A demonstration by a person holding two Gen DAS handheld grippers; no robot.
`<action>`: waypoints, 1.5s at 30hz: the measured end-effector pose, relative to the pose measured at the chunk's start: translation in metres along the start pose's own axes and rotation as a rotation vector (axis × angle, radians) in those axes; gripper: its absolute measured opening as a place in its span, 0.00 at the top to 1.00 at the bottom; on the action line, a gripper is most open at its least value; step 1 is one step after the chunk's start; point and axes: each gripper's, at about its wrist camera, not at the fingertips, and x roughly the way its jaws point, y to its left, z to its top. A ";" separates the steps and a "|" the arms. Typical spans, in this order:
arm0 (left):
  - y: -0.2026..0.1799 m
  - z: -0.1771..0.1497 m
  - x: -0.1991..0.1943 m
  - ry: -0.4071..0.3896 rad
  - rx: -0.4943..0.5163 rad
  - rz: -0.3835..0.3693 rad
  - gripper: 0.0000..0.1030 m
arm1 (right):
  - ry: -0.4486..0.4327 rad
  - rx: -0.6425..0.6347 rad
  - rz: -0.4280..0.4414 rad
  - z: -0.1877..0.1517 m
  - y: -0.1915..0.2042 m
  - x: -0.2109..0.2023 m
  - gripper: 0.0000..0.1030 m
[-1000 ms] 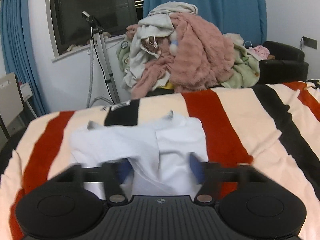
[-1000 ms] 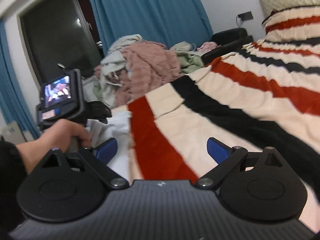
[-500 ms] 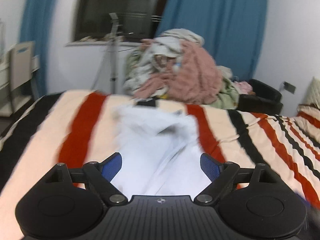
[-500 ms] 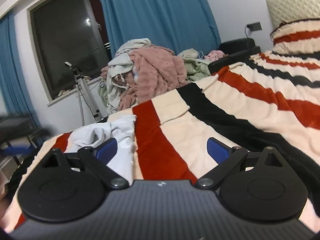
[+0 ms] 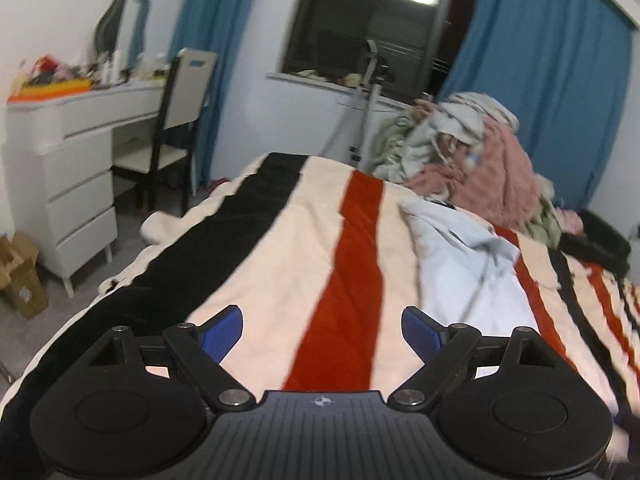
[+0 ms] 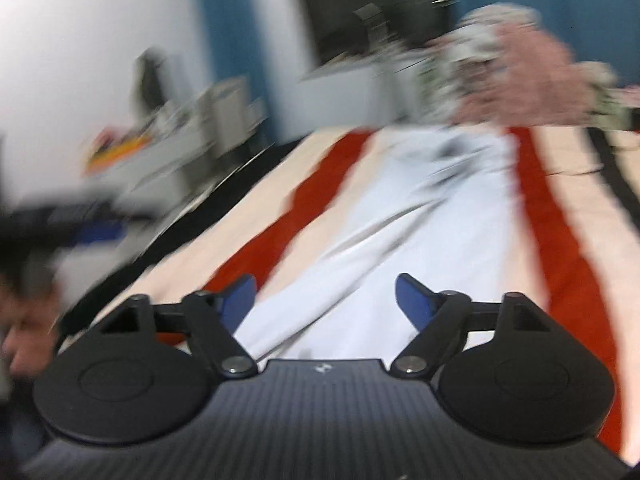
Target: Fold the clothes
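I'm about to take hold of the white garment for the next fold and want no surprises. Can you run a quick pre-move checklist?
1. White garment lies on the striped blanket: ok.
2. Garment flat: not ok, creased.
3. Left gripper empty, over bare blanket: ok.
4. Right gripper closing, garment in line between the jaws, pads not pressing: ok.
5. Right wrist view sharp enough to pick an edge: not ok, blurred.
6. Clothes pile clear of garment: cannot tell.

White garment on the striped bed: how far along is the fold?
Done: the pale white garment lies drawn into a long, rumpled strip on the red, cream and black striped blanket, not a finished fold. In hand: nothing; the left gripper is open over bare blanket, and the right gripper is closing above the garment's near end. Left: the heaped pile of pink and pale clothes.
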 end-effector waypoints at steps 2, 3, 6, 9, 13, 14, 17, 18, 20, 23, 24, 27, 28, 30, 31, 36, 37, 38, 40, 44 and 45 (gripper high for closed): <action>0.013 0.004 -0.002 -0.016 -0.035 0.013 0.15 | 0.079 -0.021 0.088 -0.010 0.029 0.015 0.34; 0.020 0.005 -0.003 -0.026 -0.045 0.024 0.15 | 0.110 -0.041 0.125 -0.014 0.044 0.022 0.36; 0.036 0.010 -0.002 -0.036 -0.089 0.059 0.15 | 0.181 -0.110 0.219 -0.023 0.086 0.042 0.39; 0.048 0.013 0.002 -0.031 -0.158 0.052 0.14 | 0.249 -0.163 0.236 -0.030 0.114 0.068 0.41; 0.058 0.015 0.005 -0.029 -0.203 0.051 0.14 | 0.341 -0.146 0.205 -0.036 0.118 0.100 0.49; 0.058 0.015 0.006 -0.028 -0.207 0.053 0.14 | 0.345 -0.165 0.188 -0.037 0.119 0.102 0.55; 0.055 0.014 0.010 -0.016 -0.203 0.045 0.14 | 0.325 -0.194 0.110 -0.039 0.121 0.096 0.91; 0.053 0.014 0.011 -0.014 -0.200 0.041 0.15 | 0.293 -0.194 0.089 -0.036 0.119 0.086 0.91; 0.049 0.012 0.009 -0.017 -0.188 0.033 0.14 | 0.213 -0.190 0.053 -0.030 0.116 0.063 0.91; 0.040 0.009 0.004 -0.020 -0.165 0.015 0.14 | 0.077 -0.157 0.007 -0.025 0.107 0.009 0.91; 0.035 0.007 0.002 -0.015 -0.154 -0.004 0.14 | 0.037 -0.128 -0.010 -0.026 0.102 -0.010 0.92; 0.020 0.000 -0.003 0.003 -0.115 -0.061 0.14 | -0.070 -0.021 -0.070 -0.034 0.085 -0.067 0.92; 0.012 -0.003 -0.003 0.016 -0.089 -0.079 0.14 | -0.098 0.018 -0.096 -0.040 0.078 -0.084 0.92; -0.004 -0.011 -0.003 0.054 -0.043 -0.123 0.14 | -0.116 0.089 -0.148 -0.054 0.067 -0.111 0.92; -0.011 -0.016 -0.002 0.082 -0.027 -0.147 0.14 | -0.103 0.125 -0.168 -0.061 0.061 -0.118 0.92; -0.034 -0.045 0.011 0.263 -0.037 -0.264 0.15 | -0.018 0.308 -0.204 -0.087 0.031 -0.135 0.90; -0.035 -0.050 0.014 0.297 -0.051 -0.286 0.15 | -0.003 0.334 -0.194 -0.086 0.026 -0.137 0.87; -0.037 -0.055 0.017 0.325 -0.061 -0.305 0.15 | 0.010 0.345 -0.188 -0.085 0.025 -0.138 0.78; -0.041 -0.064 0.021 0.375 -0.069 -0.339 0.15 | -0.004 0.346 -0.182 -0.083 0.023 -0.139 0.45; -0.049 -0.084 0.035 0.485 -0.088 -0.383 0.18 | -0.087 0.333 -0.170 -0.076 0.015 -0.146 0.29; -0.050 -0.090 0.039 0.520 -0.095 -0.388 0.21 | -0.093 0.336 -0.184 -0.071 0.009 -0.144 0.29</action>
